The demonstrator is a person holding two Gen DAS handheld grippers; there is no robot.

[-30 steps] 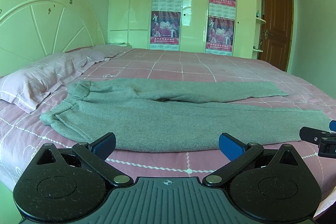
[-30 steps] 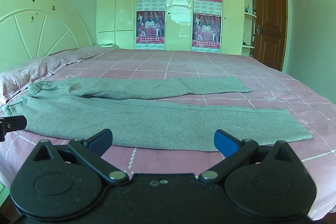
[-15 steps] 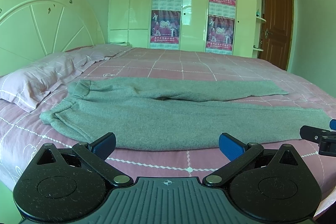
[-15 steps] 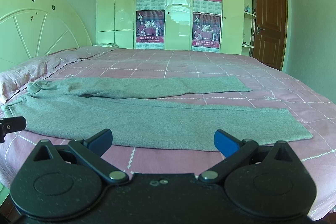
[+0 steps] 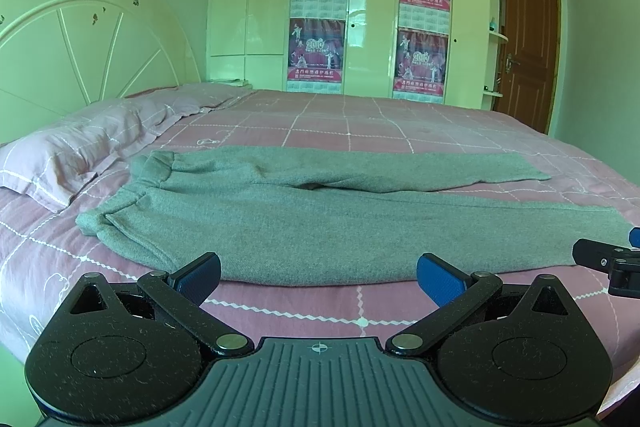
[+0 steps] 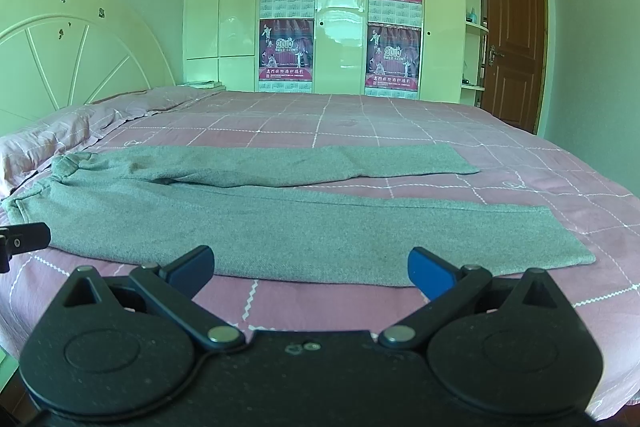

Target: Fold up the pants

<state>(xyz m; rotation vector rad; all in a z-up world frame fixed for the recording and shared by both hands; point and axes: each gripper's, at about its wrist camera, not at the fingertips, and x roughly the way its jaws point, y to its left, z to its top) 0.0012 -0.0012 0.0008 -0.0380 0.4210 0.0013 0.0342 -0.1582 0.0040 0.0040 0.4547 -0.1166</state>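
Holding my left gripper (image 5: 318,277) and right gripper (image 6: 310,269) with jaws spread and empty just short of the grey pants (image 5: 320,223), spread flat on the bed (image 5: 360,119), I'd pinch the near leg's edge at both ends, then carry it evenly over the far leg.

Both wrist views low at the near edge of the bed (image 5: 304,311), facing across it toward the wardrobe (image 6: 340,27), left view nearer the pillow (image 5: 68,159), right view nearer the door (image 6: 510,39), sharing the pants (image 6: 280,227)
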